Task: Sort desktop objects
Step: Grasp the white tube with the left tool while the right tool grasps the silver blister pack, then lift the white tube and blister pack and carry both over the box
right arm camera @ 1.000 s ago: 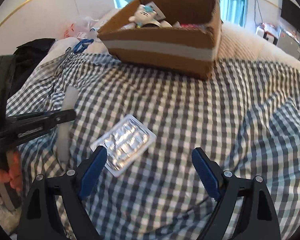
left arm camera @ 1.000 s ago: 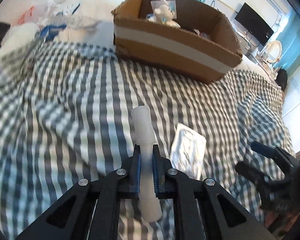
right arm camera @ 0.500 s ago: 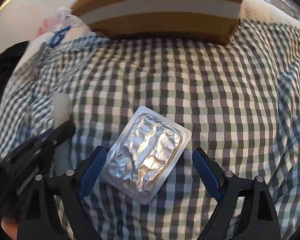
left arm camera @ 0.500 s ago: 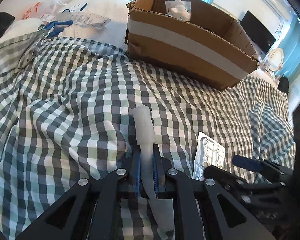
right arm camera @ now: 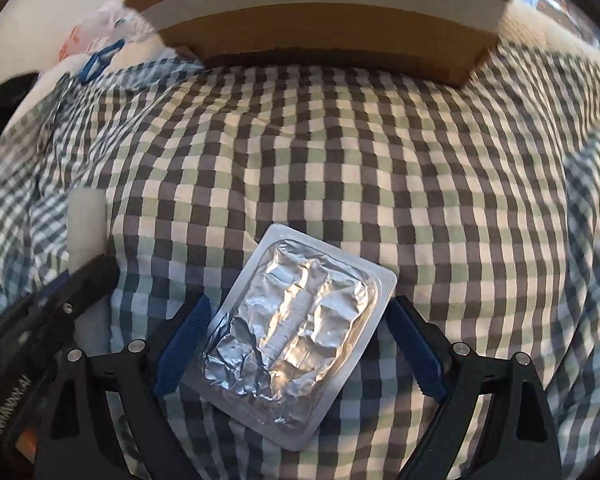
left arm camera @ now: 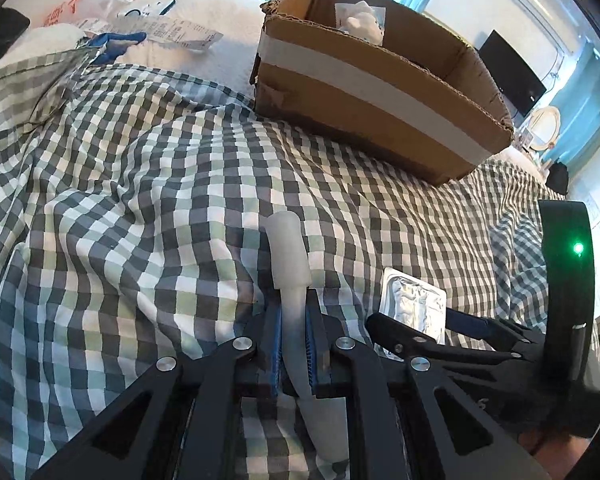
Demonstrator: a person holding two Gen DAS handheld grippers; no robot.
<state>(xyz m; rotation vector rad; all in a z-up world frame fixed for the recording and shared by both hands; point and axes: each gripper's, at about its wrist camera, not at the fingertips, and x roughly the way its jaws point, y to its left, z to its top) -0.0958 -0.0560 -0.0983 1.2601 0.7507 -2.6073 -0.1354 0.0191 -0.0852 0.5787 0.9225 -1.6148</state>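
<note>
Blister pack (right arm camera: 296,336) on cloth (right arm camera: 420,184), tube (right arm camera: 86,220) to its left, box (right arm camera: 320,20) behind.

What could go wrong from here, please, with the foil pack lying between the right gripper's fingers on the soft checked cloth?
1. The right gripper, jaws opening, straddles the foil blister pack, which lies flat on the rumpled checked cloth; the fingers may pinch cloth or slide over its thin edge.
2. The left gripper, shut on the white tube, sits close beside it; the two could collide.
3. The tube sticks out far past the pads and might catch the cardboard box rim.
</note>
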